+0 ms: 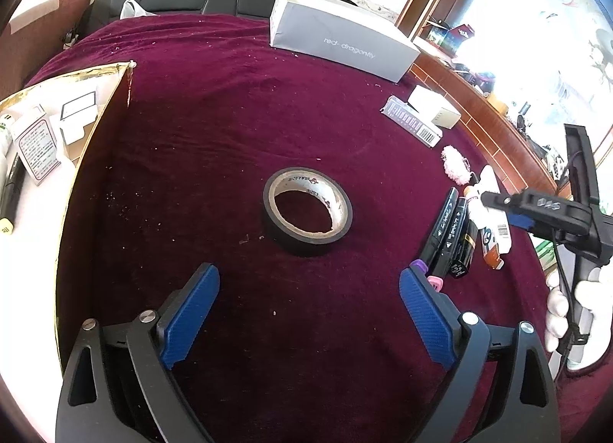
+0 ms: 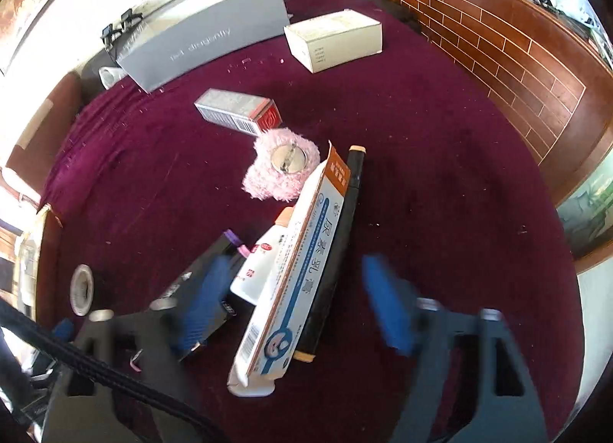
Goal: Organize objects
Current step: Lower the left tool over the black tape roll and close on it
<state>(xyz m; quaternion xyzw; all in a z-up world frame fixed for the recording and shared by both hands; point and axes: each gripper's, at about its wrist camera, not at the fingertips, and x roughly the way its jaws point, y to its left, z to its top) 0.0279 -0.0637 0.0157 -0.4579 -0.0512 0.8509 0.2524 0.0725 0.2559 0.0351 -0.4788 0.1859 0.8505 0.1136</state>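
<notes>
Tray (image 1: pixel 95 71) holds a few items; left of it, tape roll (image 1: pixel 306 211) and markers (image 1: pixel 446 230) wait, both grippers' fingers (image 1: pixel 189 314) spread empty.

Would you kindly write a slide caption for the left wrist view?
Open left gripper faces a roll of black tape lying flat on the maroon cloth.

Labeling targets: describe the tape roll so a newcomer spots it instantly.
On the maroon cloth, look mid-table, ahead of the open left tongs. The tape roll lies flat there, alone. It is the only ring: black outside, pale cardboard core, unlike the boxes and markers nearby.
</notes>
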